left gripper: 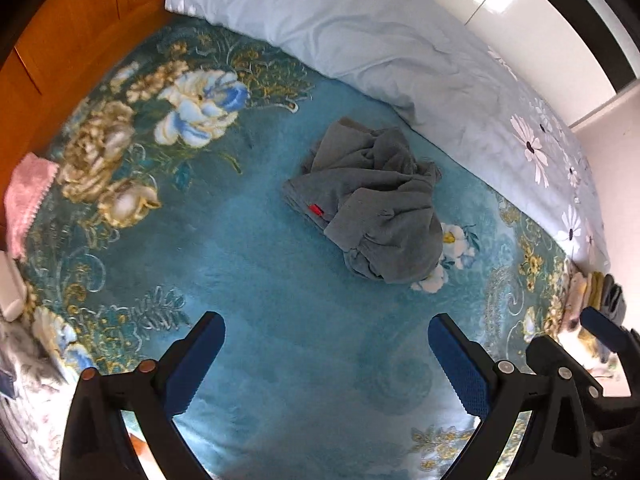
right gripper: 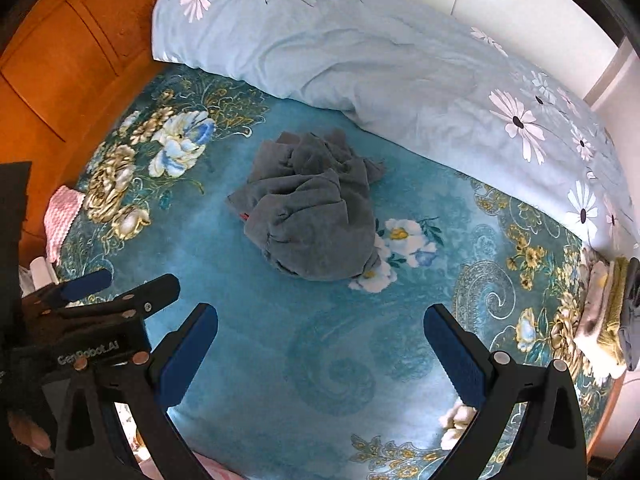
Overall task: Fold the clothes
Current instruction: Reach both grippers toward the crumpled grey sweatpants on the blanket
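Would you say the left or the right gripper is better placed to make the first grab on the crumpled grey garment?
Marginally the left gripper: the grey garment lies almost straight ahead of its open fingers. The right gripper, also open, sees it slightly left.

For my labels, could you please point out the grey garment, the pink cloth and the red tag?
Grey garment (left gripper: 372,200), left wrist view, crumpled middle.
Pink cloth (left gripper: 28,200), left wrist view, centre.
Red tag (left gripper: 316,210), left wrist view, centre.

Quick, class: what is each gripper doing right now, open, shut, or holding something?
Left gripper: open, holding nothing, above the blanket.
Right gripper: open, holding nothing; the grey garment lies crumpled ahead, untouched.
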### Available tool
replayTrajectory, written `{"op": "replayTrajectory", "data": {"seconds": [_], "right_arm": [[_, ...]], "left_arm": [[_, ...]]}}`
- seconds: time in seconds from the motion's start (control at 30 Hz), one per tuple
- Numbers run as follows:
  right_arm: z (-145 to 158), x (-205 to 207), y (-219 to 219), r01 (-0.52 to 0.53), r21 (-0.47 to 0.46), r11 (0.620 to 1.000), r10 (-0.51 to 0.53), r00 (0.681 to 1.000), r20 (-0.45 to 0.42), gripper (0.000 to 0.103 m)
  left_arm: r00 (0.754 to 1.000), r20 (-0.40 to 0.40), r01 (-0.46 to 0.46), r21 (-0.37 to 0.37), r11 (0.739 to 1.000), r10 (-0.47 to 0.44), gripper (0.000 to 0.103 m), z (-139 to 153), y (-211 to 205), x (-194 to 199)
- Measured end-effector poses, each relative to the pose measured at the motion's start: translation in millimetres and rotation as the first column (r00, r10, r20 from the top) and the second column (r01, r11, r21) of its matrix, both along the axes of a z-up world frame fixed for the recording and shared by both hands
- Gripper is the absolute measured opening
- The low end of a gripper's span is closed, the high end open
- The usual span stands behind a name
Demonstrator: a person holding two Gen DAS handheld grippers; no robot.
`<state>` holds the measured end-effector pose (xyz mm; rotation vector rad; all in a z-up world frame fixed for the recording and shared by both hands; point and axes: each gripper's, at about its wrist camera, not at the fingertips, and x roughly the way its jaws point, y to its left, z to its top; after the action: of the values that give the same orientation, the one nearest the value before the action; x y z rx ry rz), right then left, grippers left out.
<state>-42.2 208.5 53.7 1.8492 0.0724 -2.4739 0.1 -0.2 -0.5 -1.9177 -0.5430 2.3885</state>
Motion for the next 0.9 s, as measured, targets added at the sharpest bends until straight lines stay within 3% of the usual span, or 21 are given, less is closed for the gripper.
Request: {"op": "replayTrajectory", "data": {"seconds": [0.33, 0.63, 0.9], "right_arm": [[-36.9, -45.2, -10.4, 0.029, 0.058, 0.998, -0.035, 0.993, 0.109, 0.103], [-80.2, -64.5, 5.0, 0.058, 0.032, 0.998, -0.064, 0.963, 0.260, 0.103], [-103.3, -57.7, 50.5, 0.159, 0.037, 0.987, -0.162, 0.940, 0.300, 0.103]], "left_arm": [[0.994, 0.111, -0.011, 0.141, 0.990, -0.005, 0.103, -47.2, -16.6, 4.4], [0.983, 0.180, -0.007, 0.131, 0.991, -0.017, 0.103, -83.8, -7.6, -23.4], [0.972, 0.208, 0.086, 0.118, 0.989, -0.109, 0.102, -110.8, 13.1, -70.0]]}}
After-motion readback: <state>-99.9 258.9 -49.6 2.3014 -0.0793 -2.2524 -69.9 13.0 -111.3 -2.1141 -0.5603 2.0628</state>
